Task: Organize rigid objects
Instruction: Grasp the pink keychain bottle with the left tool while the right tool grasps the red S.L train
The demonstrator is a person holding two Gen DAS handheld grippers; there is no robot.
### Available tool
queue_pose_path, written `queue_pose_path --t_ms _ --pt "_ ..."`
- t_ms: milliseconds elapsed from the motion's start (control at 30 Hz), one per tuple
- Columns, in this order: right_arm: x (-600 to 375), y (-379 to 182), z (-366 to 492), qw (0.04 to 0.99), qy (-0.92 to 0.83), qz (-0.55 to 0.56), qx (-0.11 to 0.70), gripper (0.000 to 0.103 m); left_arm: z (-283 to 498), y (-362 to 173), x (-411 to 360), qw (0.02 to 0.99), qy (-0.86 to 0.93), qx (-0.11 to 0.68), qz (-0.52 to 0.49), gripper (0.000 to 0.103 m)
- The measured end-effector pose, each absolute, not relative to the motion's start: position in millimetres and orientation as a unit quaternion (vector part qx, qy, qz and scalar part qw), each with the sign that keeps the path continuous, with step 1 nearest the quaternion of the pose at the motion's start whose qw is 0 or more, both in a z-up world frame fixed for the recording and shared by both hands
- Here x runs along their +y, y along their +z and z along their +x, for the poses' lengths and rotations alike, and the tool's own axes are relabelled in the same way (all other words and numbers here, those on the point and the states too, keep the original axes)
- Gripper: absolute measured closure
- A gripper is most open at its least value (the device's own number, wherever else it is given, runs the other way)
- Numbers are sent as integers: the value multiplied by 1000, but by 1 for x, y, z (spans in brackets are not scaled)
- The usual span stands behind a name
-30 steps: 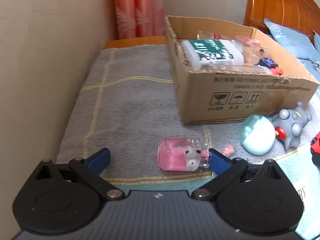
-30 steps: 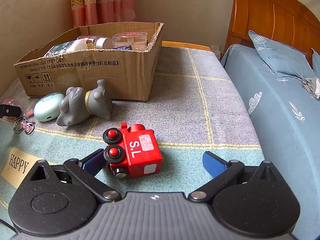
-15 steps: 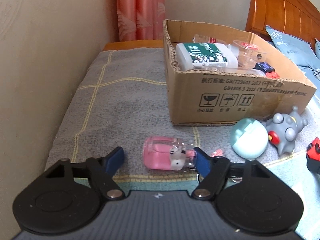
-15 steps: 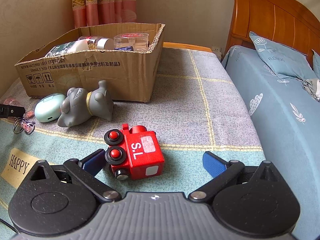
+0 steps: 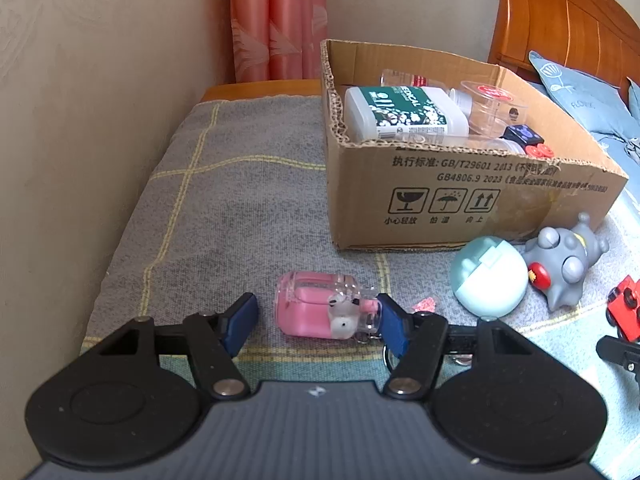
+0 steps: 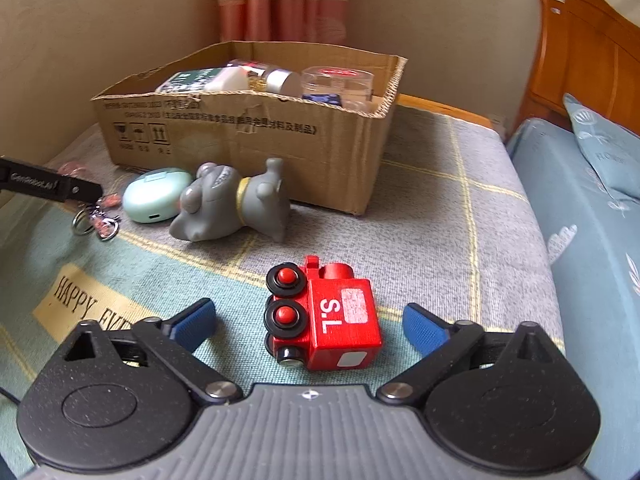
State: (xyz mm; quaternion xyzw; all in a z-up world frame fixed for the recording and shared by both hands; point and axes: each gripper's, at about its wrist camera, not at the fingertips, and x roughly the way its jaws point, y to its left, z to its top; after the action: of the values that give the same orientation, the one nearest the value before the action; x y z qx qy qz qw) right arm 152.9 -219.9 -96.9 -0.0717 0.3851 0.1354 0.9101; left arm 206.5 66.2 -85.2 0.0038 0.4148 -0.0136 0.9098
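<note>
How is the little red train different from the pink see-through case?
The boxy red toy train is solid and opaque with black wheels and white "S.L" lettering; the rounded pink transparent case shows a small white figure at one end. The train lies between the right tool's closing pads, untouched; the case has the left tool's right pad at its end, its left pad apart, jaws closing. Both lie on the blanket, outside the cardboard box.

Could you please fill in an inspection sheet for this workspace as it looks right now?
Surface: grey checked blanket.
Job's things: pink case, red train, mint case and grey toy lie loose; cardboard box holds bottles.
Clutter: keyring.
Grippers: left gripper closing around pink case, one pad not yet touching; right gripper closing, train between, untouched.
Cables: nothing seen.
Surroundings: curtain, headboard.
</note>
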Motion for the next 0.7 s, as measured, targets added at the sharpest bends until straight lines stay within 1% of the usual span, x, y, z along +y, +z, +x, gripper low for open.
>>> queue_pose_path --t_ms 100,167,233,300,367,400,500,533,600,700 --pt "-220 -94 153 907 151 -80 385 13 207 -85 66 909 -12 416 3 39" --pt "-219 -92 152 906 158 -83 384 22 207 -85 66 909 -11 417 2 39" --pt "-217 -91 151 905 163 -88 383 27 208 -85 65 908 -10 418 6 39" --pt "-216 -90 150 905 165 -90 382 29 208 -84 63 908 -10 419 11 39" --pt "-217 -89 150 905 166 -90 381 35 207 -84 62 908 -13 419 18 39" --pt "-217 -89 150 905 167 -90 381 36 208 -84 61 907 -13 420 21 39" --pt "-219 -88 150 905 164 -92 381 44 208 -82 60 906 -15 421 26 44" --pt "-219 -88 150 905 163 -91 382 47 208 -81 60 906 -16 422 28 48" --pt "-221 -87 151 905 163 -92 381 48 207 -79 59 906 -24 422 33 52" --pt "-220 -87 151 905 161 -103 381 48 208 -78 58 902 -32 429 40 53"
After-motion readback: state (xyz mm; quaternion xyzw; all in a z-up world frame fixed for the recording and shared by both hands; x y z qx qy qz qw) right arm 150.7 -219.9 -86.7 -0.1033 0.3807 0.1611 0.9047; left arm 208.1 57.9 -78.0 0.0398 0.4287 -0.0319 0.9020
